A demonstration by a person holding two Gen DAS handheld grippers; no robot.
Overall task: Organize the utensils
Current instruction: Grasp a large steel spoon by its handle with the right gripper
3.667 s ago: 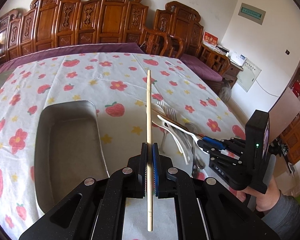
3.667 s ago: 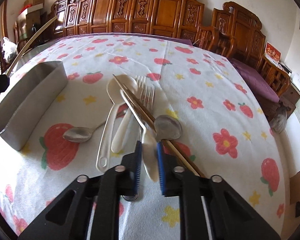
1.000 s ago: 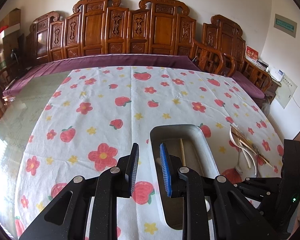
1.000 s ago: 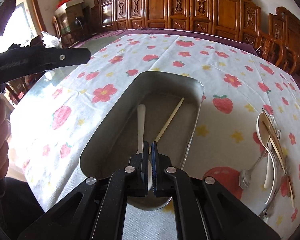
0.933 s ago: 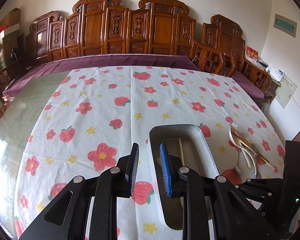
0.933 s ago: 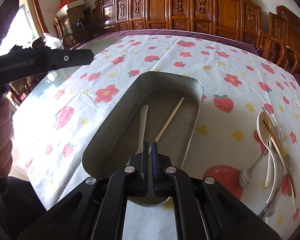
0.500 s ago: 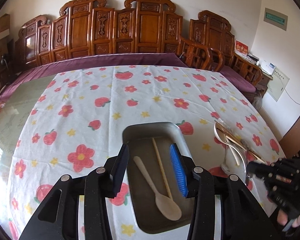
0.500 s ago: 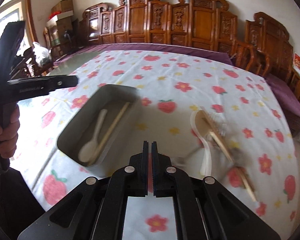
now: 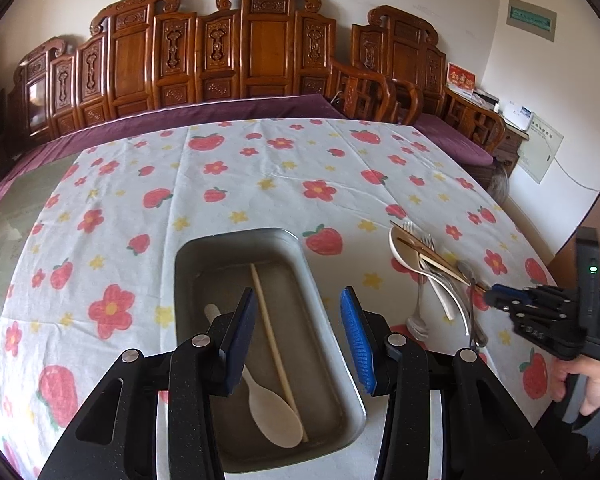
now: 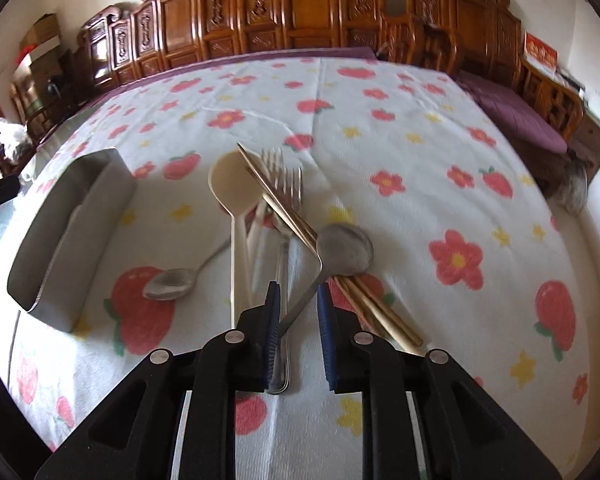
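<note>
On the table, tray: we see a rectangular metal tray (image 9: 320,308) with rounded corners and a dull grey floor
Tray contents: a smooth cream plastic spoon (image 9: 274,410) and one thin pale wooden chopstick (image 9: 274,344) lie side by side in it
Pile: well to the tray's right, a second cream spoon (image 10: 230,184), golden chopsticks (image 10: 296,224), steel forks (image 10: 286,176), a large steel spoon (image 10: 344,249) and a small steel spoon (image 10: 170,283) lie crossed together
Left gripper (image 9: 298,338): released, blue ribbed pads wide over the tray, holding nothing
Right gripper (image 10: 298,330): we find its jaws just opening, apart, astride the large spoon's handle without pressing it
Only the left view: the tray's inside, and a hand (image 9: 592,388) gripping the right tool
Only the right view: the pile close, slightly blurred
Surface: white cloth (image 9: 260,168) printed with strawberries and flowers
Room: carved wooden chairs (image 9: 260,52) and purple cushions along a pale wall
</note>
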